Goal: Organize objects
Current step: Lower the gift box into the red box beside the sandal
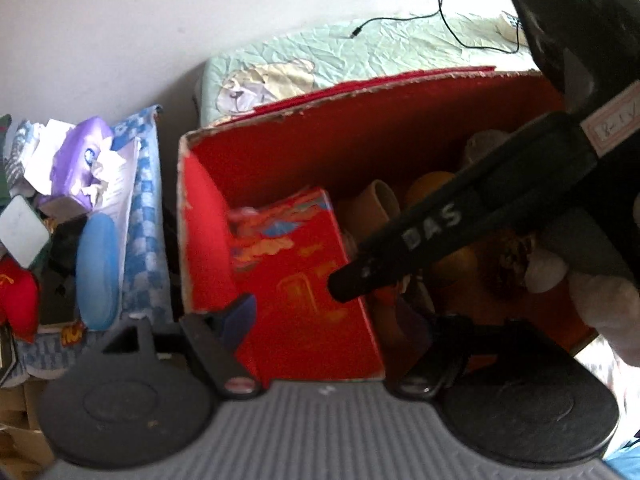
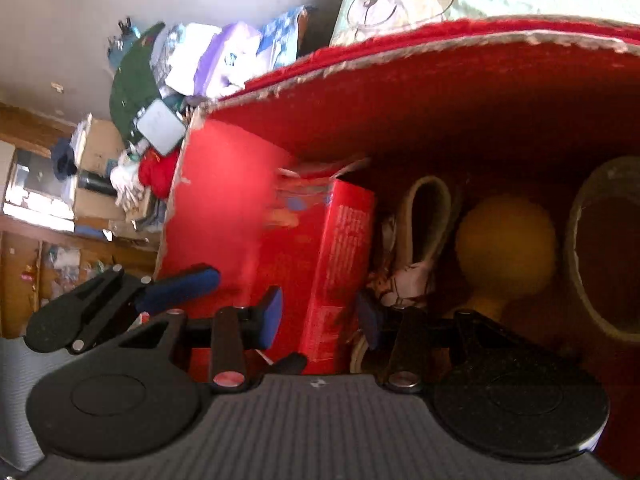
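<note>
At the far left of the left wrist view a heap of clutter [image 1: 60, 200] lies on a blue checked cloth [image 1: 146, 240], with a purple-haired doll picture [image 1: 84, 160] and a blue oval case [image 1: 98, 272] on top. Just right of it stands the red cardboard box [image 1: 200, 240], its torn rim open upward, with a pale green bedsheet [image 1: 360, 48] behind. The left gripper [image 1: 332, 320] sits at the box's near wall with its jaws wide apart, nothing between them. Inside, a red printed packet [image 1: 312, 280] leans against the left wall. The right gripper [image 2: 320, 320] reaches into the box and its blue pads straddle that red printed packet [image 2: 344, 260] standing on edge; both pads are close beside it, but actual contact cannot be told. Further right in the box come a pale strap [image 2: 428, 220], a yellow ball [image 2: 508, 240] and a tan cup [image 2: 600, 248] lying on its side.
</note>
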The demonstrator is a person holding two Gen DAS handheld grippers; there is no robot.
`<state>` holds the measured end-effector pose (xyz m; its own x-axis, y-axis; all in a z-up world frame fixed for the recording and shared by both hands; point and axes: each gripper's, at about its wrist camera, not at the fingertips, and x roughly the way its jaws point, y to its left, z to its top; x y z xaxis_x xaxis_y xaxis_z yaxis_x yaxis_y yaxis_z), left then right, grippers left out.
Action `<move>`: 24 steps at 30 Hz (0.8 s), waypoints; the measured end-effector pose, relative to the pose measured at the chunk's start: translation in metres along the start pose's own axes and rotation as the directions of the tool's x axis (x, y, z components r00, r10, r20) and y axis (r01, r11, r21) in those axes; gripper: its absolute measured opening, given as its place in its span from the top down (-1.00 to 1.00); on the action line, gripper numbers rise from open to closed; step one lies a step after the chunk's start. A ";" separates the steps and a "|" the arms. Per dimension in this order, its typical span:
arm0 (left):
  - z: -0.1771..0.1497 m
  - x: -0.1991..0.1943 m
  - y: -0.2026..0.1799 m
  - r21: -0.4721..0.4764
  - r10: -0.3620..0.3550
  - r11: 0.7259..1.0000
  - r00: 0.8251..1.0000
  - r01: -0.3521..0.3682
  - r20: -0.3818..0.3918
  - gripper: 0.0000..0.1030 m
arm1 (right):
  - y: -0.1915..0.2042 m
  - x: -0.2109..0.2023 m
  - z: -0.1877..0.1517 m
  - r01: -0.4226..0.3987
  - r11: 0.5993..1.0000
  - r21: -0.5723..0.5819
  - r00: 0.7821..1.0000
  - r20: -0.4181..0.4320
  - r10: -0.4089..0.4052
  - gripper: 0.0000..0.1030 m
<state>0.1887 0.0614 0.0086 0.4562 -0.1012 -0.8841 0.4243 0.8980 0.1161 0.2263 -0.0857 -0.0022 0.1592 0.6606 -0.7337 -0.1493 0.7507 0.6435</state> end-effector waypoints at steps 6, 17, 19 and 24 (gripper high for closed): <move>0.003 -0.003 -0.002 -0.005 0.006 1.000 1.000 -0.006 0.019 -0.49 | -0.004 -0.003 -0.002 0.016 0.999 0.031 0.999 0.036 -0.017 0.24; 0.011 0.016 -0.013 0.013 0.044 0.999 0.999 -0.045 0.019 -0.47 | 0.007 -0.001 -0.006 0.064 0.996 -0.056 0.994 0.093 -0.058 0.58; 0.012 0.019 -0.011 0.005 0.050 0.999 0.999 -0.050 0.014 -0.47 | 0.005 -0.002 -0.007 0.059 0.998 -0.037 0.992 0.112 -0.054 0.58; 0.014 0.022 -0.011 -0.003 0.070 0.998 0.997 -0.070 0.016 -0.47 | 0.002 -0.007 -0.010 0.083 0.997 -0.005 0.985 0.154 -0.081 0.57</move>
<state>0.2051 0.0439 -0.0062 0.4970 -0.0452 -0.8666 0.3889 0.9044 0.1758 0.2154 -0.0889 0.0018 0.3189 0.5906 -0.7412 -0.1403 0.8029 0.5794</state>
